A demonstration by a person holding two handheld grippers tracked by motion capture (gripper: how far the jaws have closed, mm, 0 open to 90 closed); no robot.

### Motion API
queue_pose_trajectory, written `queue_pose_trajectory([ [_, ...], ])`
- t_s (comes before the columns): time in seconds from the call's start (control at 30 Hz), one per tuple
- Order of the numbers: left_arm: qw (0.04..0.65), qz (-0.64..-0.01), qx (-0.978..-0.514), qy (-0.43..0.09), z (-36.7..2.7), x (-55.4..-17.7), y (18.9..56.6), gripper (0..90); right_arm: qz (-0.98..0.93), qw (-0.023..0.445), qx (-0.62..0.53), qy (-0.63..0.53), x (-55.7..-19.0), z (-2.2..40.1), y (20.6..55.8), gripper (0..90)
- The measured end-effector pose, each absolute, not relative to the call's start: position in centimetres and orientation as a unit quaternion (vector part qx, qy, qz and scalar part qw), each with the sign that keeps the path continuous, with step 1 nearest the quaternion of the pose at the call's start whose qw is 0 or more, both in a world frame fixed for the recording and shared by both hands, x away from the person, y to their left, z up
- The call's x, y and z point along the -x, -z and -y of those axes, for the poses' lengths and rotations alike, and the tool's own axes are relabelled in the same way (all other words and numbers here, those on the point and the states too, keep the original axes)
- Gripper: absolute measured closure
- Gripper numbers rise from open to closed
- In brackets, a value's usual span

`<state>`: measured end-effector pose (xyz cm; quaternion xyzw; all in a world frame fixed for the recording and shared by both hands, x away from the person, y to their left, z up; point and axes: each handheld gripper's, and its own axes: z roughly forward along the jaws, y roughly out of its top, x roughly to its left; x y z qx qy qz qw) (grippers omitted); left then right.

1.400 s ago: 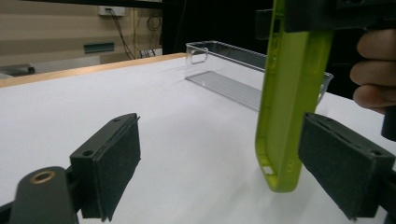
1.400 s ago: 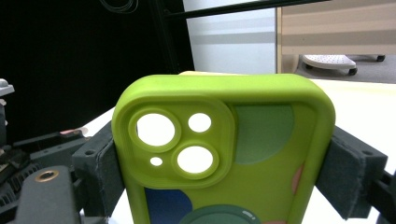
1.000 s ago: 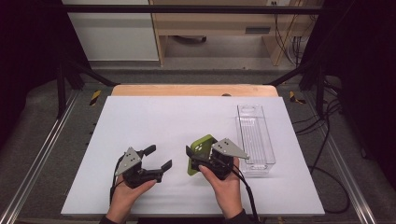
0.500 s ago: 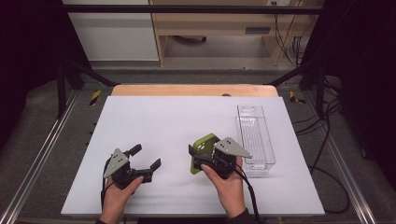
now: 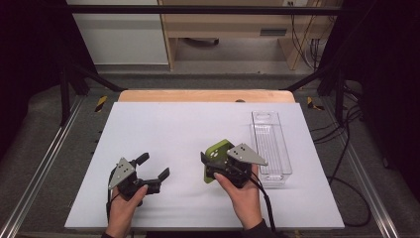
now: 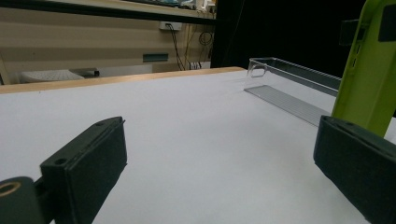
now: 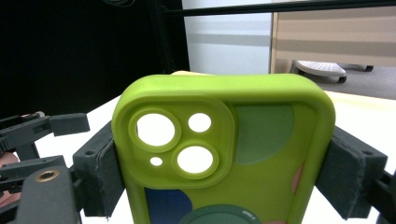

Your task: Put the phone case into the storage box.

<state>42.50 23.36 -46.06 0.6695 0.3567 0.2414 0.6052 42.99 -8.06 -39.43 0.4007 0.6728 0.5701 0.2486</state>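
No brand, label or writing is showing on the green phone case (image 7: pixel 224 154); its back is carrying only coloured round patches and camera cut-outs. The right claw (image 5: pixel 221 167) is gripping the case by its two long edges, holding it upright just left of the clear plastic tray (image 5: pixel 270 148) on the white table (image 5: pixel 188 129). The left claw (image 5: pixel 153 167) is standing wide open with nothing between its jaws, which have just been opening, well left of the tray. Compared with a second ago, the left claw is sitting farther from the case, while the right claw and case are staying put.
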Motion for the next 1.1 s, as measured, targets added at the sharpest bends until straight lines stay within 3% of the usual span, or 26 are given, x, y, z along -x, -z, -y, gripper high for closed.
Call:
queue_pose_trajectory([
  [1.1,0.602,-0.357,-0.671,-0.245,-23.4,-42.5,46.1,2.1,-0.706,0.309,-0.351,-0.532,-45.8,8.3,33.3,16.0],
])
